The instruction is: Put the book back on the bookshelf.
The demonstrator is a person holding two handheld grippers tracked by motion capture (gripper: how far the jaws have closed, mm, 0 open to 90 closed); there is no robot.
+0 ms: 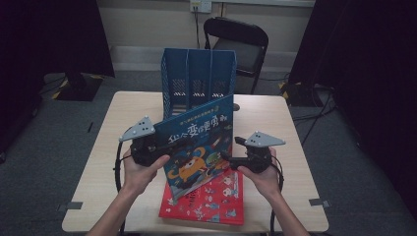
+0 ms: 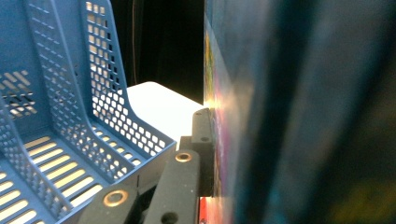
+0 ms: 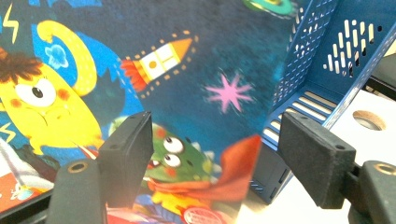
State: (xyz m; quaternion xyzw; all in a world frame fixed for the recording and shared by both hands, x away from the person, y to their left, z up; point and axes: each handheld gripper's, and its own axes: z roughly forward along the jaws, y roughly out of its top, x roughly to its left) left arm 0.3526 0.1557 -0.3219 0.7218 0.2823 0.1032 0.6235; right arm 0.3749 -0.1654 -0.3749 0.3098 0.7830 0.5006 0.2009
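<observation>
- Item: blue picture book, thin, glossy cover with cartoon monsters and a rocket; held tilted above the table, its lower corner over a red book lying flat
- Left gripper: jaws clamped shut on the blue picture book's left edge; in the left gripper view the cover runs edge-on straight out from between them
- Right gripper: jaws stand wide, not pressing; the book's lower right corner lies in the gap, nearer the left-hand jaw, with the right-hand jaw well clear of it
- Beyond both sets of jaws: blue file rack, three perforated slots, upright, open toward the person
- Handling, judged: light and fairly stiff, though a thin volume gripped at one edge will likely sag or swing; the glossy cover may slide in the pads
- Hold, judged: pinch well in from the edges, one gripper on each side, avoiding the corners, which could crease
</observation>
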